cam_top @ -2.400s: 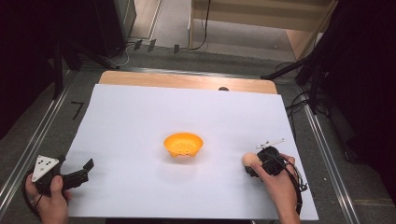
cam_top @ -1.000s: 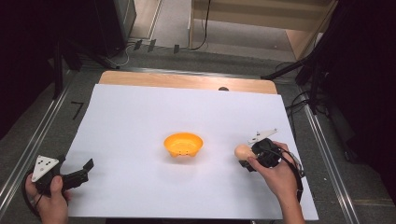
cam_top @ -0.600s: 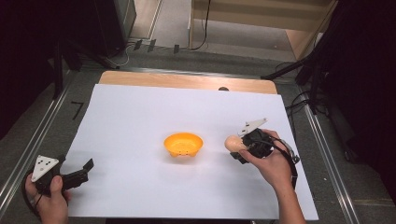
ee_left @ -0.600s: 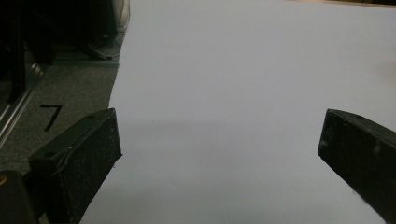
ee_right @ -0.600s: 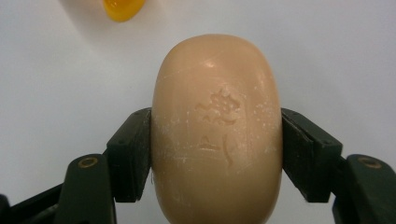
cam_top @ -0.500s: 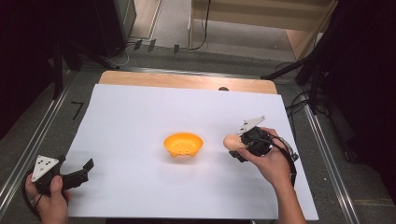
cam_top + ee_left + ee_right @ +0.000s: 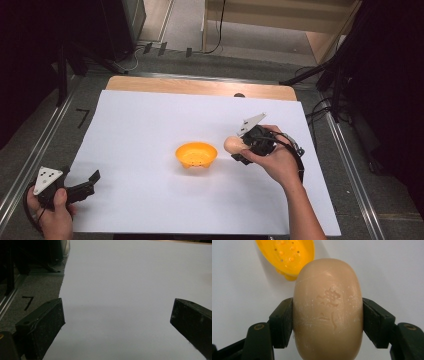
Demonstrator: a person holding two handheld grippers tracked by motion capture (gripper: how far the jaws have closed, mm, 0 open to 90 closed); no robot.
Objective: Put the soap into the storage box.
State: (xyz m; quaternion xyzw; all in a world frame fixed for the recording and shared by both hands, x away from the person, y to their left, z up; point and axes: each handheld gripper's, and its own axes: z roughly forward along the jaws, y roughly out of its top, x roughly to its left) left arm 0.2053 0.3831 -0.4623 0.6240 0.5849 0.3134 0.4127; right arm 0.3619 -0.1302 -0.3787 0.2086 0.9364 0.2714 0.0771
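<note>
The right tongs [image 7: 239, 148] are shut tight on a bar of soap [image 7: 328, 307]. The soap is tan and round at the ends (it has a little stamped mark on its face). One black jaw presses on each side of it, and the soap sticks out past the tips. In the high view the soap [image 7: 233, 144] is up off the table [image 7: 150, 115], at the front of the right tongs.

Just past the soap, a little way ahead of the right tongs, sits an orange soap dish [image 7: 196, 154]. It has small holes in its bottom. The soap is near the dish but not in it and not touching it.

The left tongs [image 7: 85, 184] are wide open with nothing between the jaws. They are low over the near left corner of the white sheet [image 7: 130, 290], well apart from the dish and the soap. Ahead of the left tongs is bare white sheet.
</note>
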